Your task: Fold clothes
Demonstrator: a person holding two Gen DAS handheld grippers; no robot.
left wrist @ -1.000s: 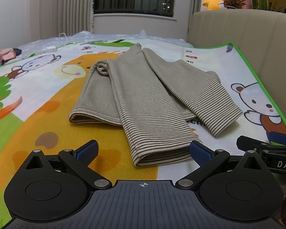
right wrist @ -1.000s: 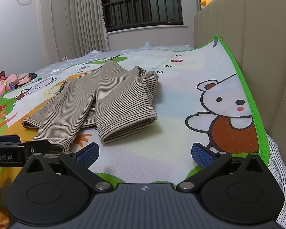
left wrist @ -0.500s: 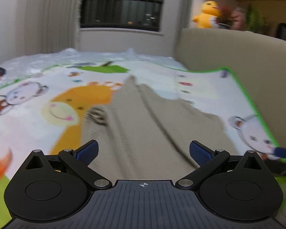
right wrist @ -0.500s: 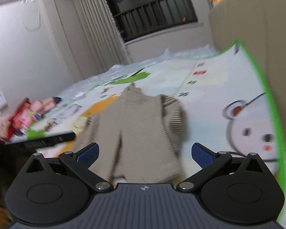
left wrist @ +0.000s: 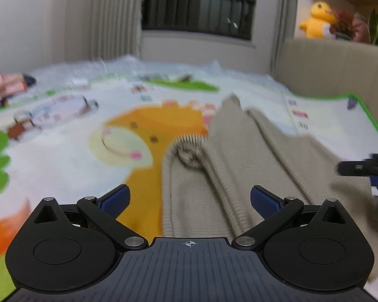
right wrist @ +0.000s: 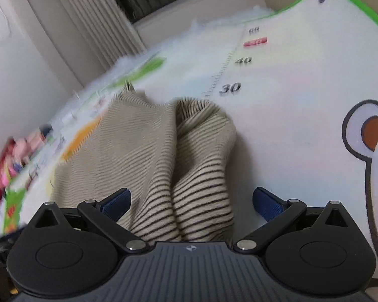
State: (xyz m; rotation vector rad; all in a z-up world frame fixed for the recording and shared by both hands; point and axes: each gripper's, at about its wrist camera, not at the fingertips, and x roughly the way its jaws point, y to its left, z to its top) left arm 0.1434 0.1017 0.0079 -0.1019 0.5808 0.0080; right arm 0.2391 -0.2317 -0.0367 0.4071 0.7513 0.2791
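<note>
Left wrist view, blurred: pile of colourful clothes (left wrist: 5, 88) at far left edge of the cartoon play mat (left wrist: 88, 136). Left gripper (left wrist: 190, 198) has its jaws spread wide, nothing between the blue pads, low over the striped beige sweater (left wrist: 239, 166), which lies folded on the mat right of centre, sleeves running toward the camera. Right gripper (left wrist: 365, 167) pokes in at the right edge. Beige sofa back (left wrist: 335, 68) beyond, yellow plush toy (left wrist: 315, 20) on top. Right wrist view: right gripper (right wrist: 191, 201) also wide open, empty, sweater sleeve (right wrist: 201, 176) directly between and below its pads; contact can't be told.
</note>
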